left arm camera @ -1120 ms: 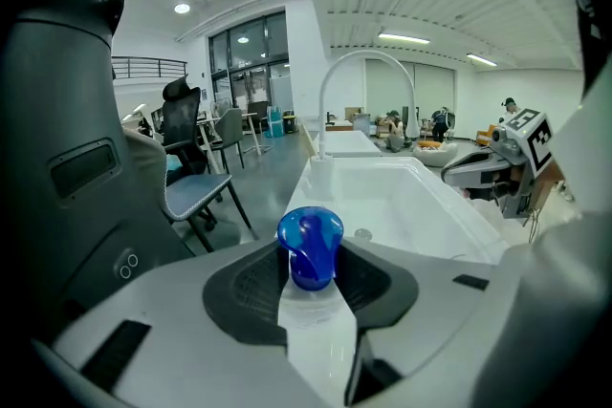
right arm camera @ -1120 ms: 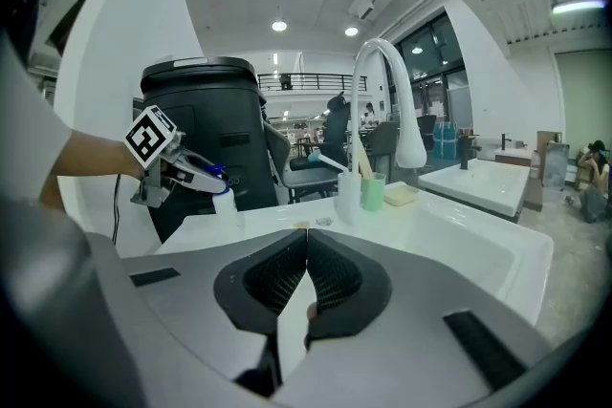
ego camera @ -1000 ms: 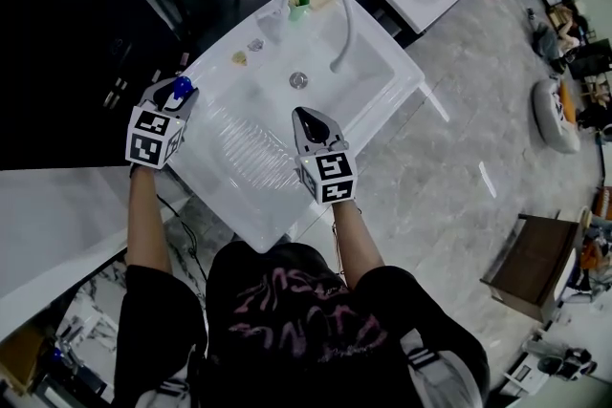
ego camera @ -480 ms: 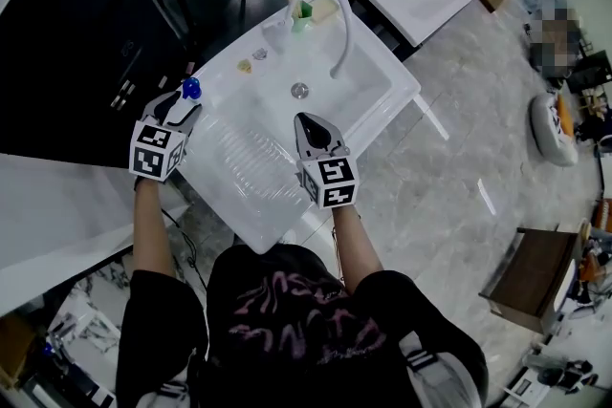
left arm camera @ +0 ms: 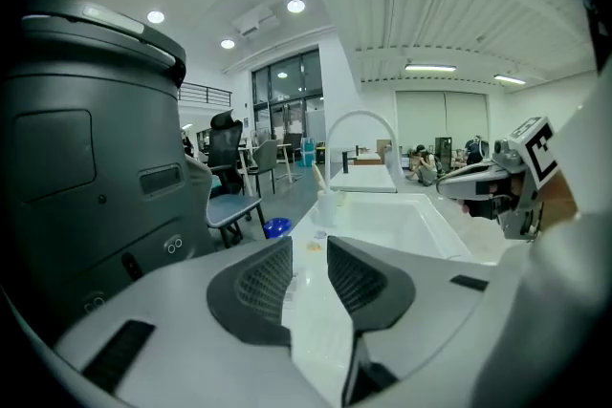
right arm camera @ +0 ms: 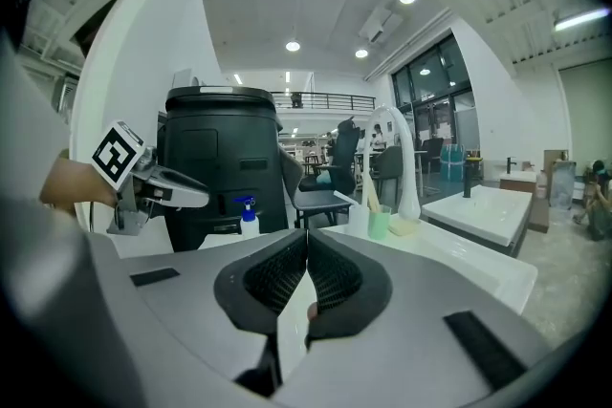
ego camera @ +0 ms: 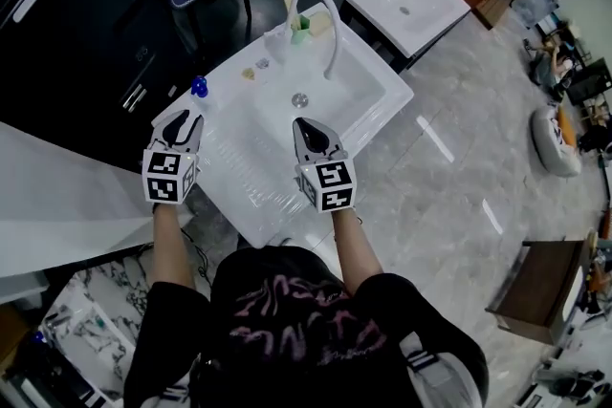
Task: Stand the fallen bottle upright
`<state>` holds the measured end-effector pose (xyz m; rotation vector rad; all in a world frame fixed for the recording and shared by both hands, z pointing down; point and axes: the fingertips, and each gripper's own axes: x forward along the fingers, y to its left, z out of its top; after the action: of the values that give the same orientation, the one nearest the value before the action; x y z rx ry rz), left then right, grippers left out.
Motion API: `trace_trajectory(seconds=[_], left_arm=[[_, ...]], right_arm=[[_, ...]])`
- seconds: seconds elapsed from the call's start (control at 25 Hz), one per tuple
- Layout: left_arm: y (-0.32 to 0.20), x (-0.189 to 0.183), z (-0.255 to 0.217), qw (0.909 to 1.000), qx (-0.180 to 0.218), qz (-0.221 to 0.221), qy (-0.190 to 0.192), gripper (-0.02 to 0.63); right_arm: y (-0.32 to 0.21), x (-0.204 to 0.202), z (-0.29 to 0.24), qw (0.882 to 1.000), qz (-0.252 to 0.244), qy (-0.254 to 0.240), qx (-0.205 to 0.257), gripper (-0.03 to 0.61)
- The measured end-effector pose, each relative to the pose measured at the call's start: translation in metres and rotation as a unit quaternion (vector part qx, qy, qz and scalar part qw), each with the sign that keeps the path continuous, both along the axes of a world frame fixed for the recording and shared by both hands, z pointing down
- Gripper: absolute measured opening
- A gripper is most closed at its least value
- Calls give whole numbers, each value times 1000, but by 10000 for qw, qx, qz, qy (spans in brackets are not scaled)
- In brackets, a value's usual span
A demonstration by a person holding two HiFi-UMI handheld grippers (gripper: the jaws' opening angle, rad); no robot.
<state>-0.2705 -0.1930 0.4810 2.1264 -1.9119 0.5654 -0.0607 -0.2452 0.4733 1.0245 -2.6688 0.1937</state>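
Apparently the work was finished: over the white sink unit (ego camera: 239, 158) the right gripper (ego camera: 304, 124) hung idle, jaws pressed together on nothing. The left gripper (ego camera: 182, 121), jaws closing empty, sat clear of the blue-topped bottle (ego camera: 199, 87), which stood upright on the unit's corner.

1. A tiny yellowish thing (ego camera: 248, 74) and a tiny grey thing (ego camera: 262, 63) lie on the back rim of the sink (ego camera: 359, 105), left of the tap (ego camera: 337, 29). They are too small to tell what they are.
2. The bottle (ego camera: 199, 87) stands at the sink's far left corner. From above, only its blue top shows clearly. In the right gripper view, its bottom is hidden behind the right gripper (right arm camera: 306, 239).
3. The big black bin (ego camera: 76, 33) left of the sink runs off the picture's edge.
4. The person (ego camera: 287, 320) in front of the sink is cut off at the bottom edge.
5. People (left arm camera: 421, 165) far past the sink are too small to make out.
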Motion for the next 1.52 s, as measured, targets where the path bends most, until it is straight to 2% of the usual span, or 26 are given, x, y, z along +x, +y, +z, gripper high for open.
trace_trajectory(seconds=[0.24,0.52,0.8,1.36,1.52], left_arm=[[31,24,-29,9980,451,-394,207,52],[63,56,-45,9950,748,-603,265,23],[92,78,-58,9930,958,-680,143,17],[131,86,-65,9893,1169,-874,0,14],[133,88,-61,9893,1177,-860,82,14]], right_arm=[[20,16,-21,9998,-15,-147,142,14],[45,38,-41,9992,-38,-258,319,14],[62,60,-50,9985,14,-369,411,14],[89,71,-53,9977,-27,-216,637,12],[91,71,-51,9976,-25,-189,659,12]])
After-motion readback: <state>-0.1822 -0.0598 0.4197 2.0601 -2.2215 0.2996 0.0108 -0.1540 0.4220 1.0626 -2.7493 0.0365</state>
